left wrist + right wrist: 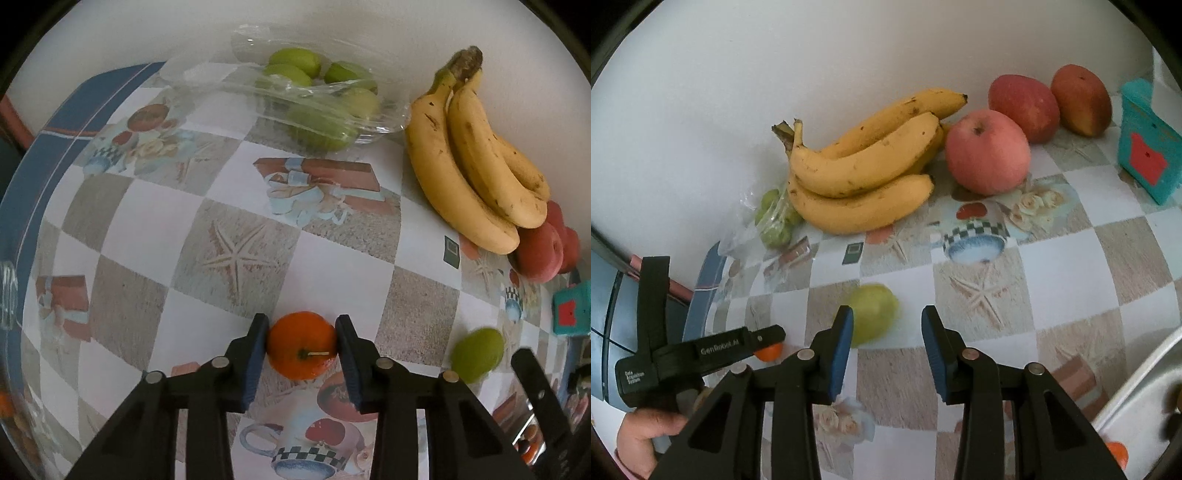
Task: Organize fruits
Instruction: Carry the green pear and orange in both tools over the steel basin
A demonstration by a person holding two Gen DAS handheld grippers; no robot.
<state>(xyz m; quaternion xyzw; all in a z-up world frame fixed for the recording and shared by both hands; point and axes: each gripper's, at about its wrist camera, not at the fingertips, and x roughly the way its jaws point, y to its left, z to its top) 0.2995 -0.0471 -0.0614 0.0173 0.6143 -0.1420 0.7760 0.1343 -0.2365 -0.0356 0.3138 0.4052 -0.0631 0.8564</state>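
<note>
Left claw (301, 345): my jaws clamp the orange (301, 345) at its sides, on the table (343, 273).
Right claw (886, 328): narrow but holding nothing.
Green fruit (873, 314): lies loose just ahead of my right claw, left of its centre line, nearer my right hand.
Bananas (864, 166): far back by the wall.

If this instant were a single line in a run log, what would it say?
left gripper: shut on orange | right gripper: open, empty | loose green fruit: on table, blurred | bananas: by wall
</note>
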